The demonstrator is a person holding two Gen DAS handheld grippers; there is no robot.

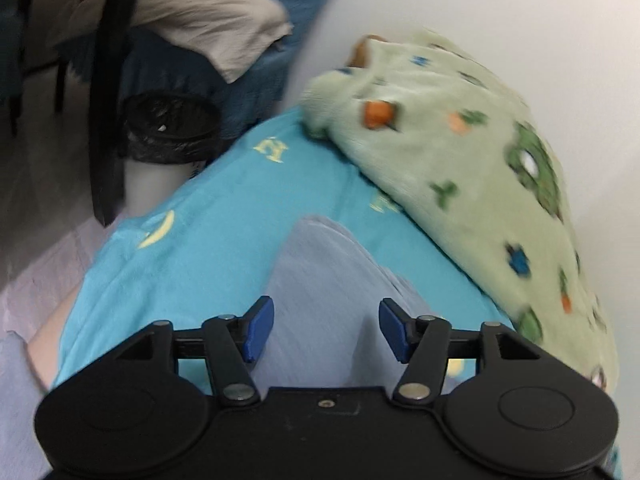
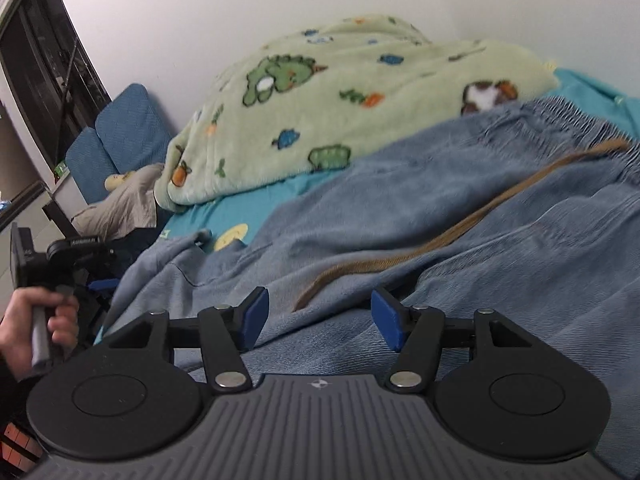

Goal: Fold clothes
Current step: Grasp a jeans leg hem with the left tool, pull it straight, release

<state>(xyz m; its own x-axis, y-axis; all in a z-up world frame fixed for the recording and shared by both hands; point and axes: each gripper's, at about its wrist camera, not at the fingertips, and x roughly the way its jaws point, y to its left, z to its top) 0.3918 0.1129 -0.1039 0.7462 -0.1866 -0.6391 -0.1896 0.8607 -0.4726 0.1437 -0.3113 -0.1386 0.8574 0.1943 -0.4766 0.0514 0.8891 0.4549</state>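
The left hand-held gripper (image 1: 326, 330) hangs with its jaws spread wide and empty over a pale blue-grey garment end (image 1: 320, 280) lying on the turquoise bedsheet (image 1: 208, 248). The right hand-held gripper (image 2: 320, 320) is likewise wide apart, gripping nothing, low over the blue denim trousers (image 2: 460, 240), whose brown drawstring (image 2: 440, 240) runs toward 2 o'clock. A green dinosaur blanket (image 2: 340, 112) is heaped at 12 o'clock, hiding the trousers' far edge. The left wrist view is blurred.
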